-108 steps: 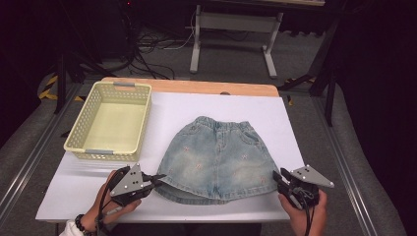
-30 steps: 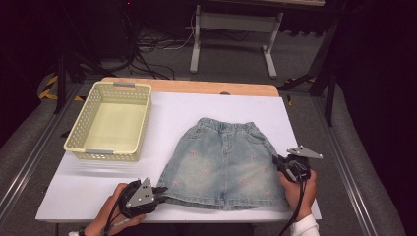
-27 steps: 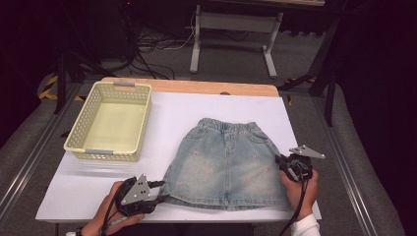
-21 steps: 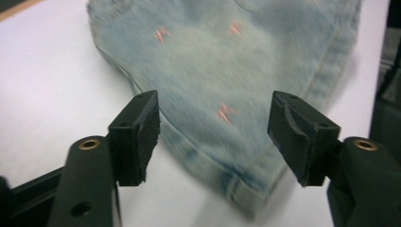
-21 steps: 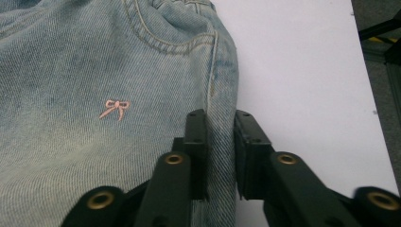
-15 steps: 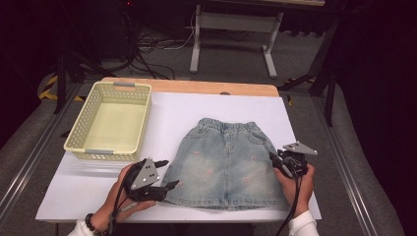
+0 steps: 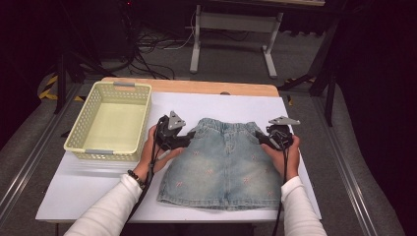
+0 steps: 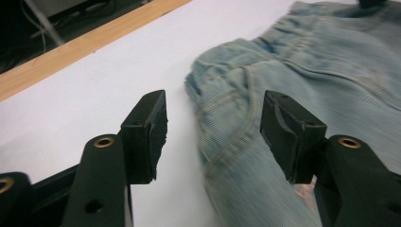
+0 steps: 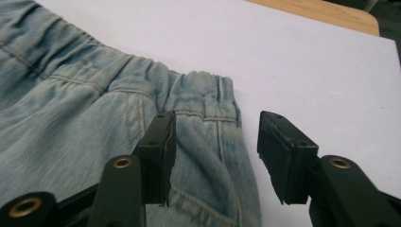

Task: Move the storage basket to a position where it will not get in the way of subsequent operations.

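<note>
While both pairs of tongs stand parted at the waistband corners, the work in hand looks like taking hold of the denim skirt (image 7: 221, 164) at its top to fold it or lift it. The skirt lies flat on the white sheet of the counter (image 7: 88, 182), waistband away from the person, hem near the front edge, with the pale yellow basket (image 7: 109, 122) well apart to the left.

The left tongs (image 7: 186, 139) sit at the skirt's upper left corner; their jaws have just been closing a little yet are open, one over bare counter, the other over denim, with the side seam (image 8: 213, 137) between them and no pad pressing. The right tongs (image 7: 260, 139) sit at the upper right corner; their jaws have just been opening and straddle the edge of the waistband (image 9: 208, 101), also unpressed.

To do this step well, I judge each pair should slide its lower jaw under the cloth so that both layers and the thick elastic band come between the pads, then close firmly. Matching bites on both sides should keep the waistband level. A shallow pinch on the top layer alone could slip, or leave the back panel dragging.
</note>
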